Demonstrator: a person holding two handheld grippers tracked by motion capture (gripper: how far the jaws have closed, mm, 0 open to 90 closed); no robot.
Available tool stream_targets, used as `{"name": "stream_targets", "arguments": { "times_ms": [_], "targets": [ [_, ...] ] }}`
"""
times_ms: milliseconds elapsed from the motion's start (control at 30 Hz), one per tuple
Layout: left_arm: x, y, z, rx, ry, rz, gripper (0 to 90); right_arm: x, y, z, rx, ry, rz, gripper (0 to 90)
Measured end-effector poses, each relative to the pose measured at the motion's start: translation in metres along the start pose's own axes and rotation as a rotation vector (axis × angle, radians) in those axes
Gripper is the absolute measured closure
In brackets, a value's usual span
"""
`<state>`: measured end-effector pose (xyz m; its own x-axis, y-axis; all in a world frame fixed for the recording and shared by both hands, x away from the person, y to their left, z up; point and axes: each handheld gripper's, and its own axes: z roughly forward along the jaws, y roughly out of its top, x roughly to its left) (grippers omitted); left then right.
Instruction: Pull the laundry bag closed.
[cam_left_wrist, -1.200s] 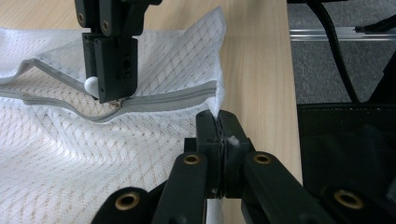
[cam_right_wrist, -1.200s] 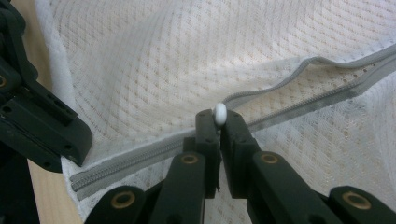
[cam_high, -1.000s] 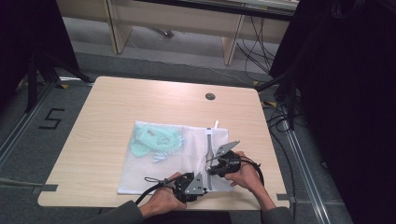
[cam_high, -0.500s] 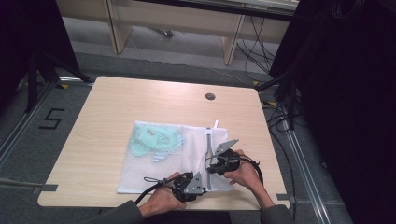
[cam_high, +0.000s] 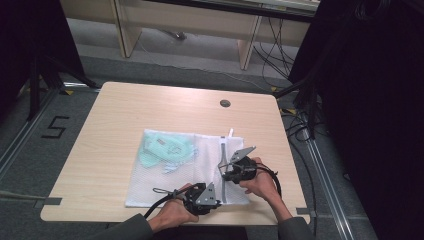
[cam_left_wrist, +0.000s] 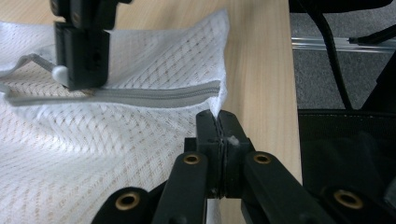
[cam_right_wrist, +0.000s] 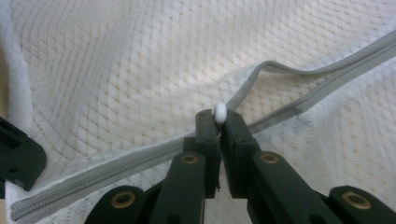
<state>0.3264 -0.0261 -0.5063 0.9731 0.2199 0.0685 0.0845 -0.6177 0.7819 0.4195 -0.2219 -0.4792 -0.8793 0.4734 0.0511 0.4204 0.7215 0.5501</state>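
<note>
The white mesh laundry bag (cam_high: 185, 170) lies flat on the wooden counter (cam_high: 125, 115), toward the near edge and right of centre. Pale green items (cam_high: 162, 150) show through the mesh in its far left portion. A grey zipper (cam_right_wrist: 140, 161) runs along the bag's right side.

The left gripper (cam_left_wrist: 218, 123) is at the near right corner of the bag, by the closed end of the zipper. Its jaws are pressed together on the mesh edge at that corner.

The right gripper (cam_right_wrist: 219, 122) is farther along the zipper. Its jaws are clamped on the white zipper pull (cam_right_wrist: 220, 112). Beyond that point the zipper tape is parted; toward the left gripper it is closed.
</note>
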Motion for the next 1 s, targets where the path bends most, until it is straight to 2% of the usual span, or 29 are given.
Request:
{"name": "stream_targets", "arguments": {
  "times_ms": [33,167,200,233,267,300,467,500,567,600,633,667,700,733,767,867,967,1000],
  "targets": [
    [0.000,0.000,0.000,0.004,-0.005,0.001,88.8,0.001,0.000,0.001,-0.010,-0.008,0.019,86.4],
    [-0.002,0.000,0.001,0.007,-0.016,-0.005,88.7,-0.002,0.001,0.002,-0.010,-0.001,0.010,86.3],
    [-0.001,0.000,0.001,0.013,-0.019,0.011,88.7,-0.002,0.003,0.002,0.003,-0.014,0.002,86.4],
    [-0.001,0.000,0.001,0.013,-0.019,0.011,88.7,-0.002,0.003,0.004,-0.014,-0.013,0.004,86.3],
    [-0.001,-0.001,0.002,0.013,-0.019,0.001,88.7,-0.003,0.003,0.004,-0.008,-0.019,0.014,86.3],
    [-0.001,-0.001,0.002,0.011,-0.020,-0.009,88.7,-0.004,0.003,0.004,-0.012,-0.016,0.003,86.3],
    [-0.003,-0.001,0.001,0.009,-0.020,-0.022,88.7,-0.006,0.005,0.004,-0.016,-0.022,0.005,86.4],
    [-0.002,0.000,0.000,0.009,-0.020,-0.012,88.7,-0.007,0.006,0.005,-0.018,-0.021,-0.008,86.3],
    [-0.002,0.000,0.000,0.003,-0.018,-0.009,88.7,-0.007,0.006,0.006,-0.013,-0.023,0.001,86.4],
    [-0.003,0.000,0.000,0.013,-0.024,-0.003,88.7,-0.006,0.006,0.005,0.000,-0.005,0.030,86.4],
    [-0.003,0.000,0.000,0.017,-0.026,0.000,88.8,-0.006,0.006,0.005,-0.005,-0.019,0.032,86.3],
    [-0.003,0.000,0.000,0.017,-0.026,0.000,88.8,-0.009,0.007,0.005,-0.024,-0.042,0.009,86.4],
    [-0.003,0.000,0.000,0.020,-0.024,0.005,88.8,-0.011,0.007,0.005,-0.028,-0.035,0.001,86.3],
    [-0.003,0.000,-0.001,0.025,-0.016,0.015,88.8,-0.011,0.007,0.006,-0.022,-0.029,0.018,86.3],
    [-0.004,0.000,-0.001,0.018,-0.019,0.008,88.8,-0.012,0.007,0.007,-0.028,-0.031,-0.001,86.3],
    [-0.003,-0.001,-0.002,0.016,-0.030,-0.009,88.8,-0.013,0.008,0.008,-0.034,-0.032,0.009,86.3],
    [-0.004,0.001,-0.002,0.028,-0.045,0.005,88.8,-0.018,0.009,0.009,-0.040,-0.042,0.009,86.3],
    [-0.004,0.000,-0.002,0.031,-0.047,0.006,88.8,-0.018,0.009,0.009,-0.040,-0.030,0.020,86.3]
  ]
}}
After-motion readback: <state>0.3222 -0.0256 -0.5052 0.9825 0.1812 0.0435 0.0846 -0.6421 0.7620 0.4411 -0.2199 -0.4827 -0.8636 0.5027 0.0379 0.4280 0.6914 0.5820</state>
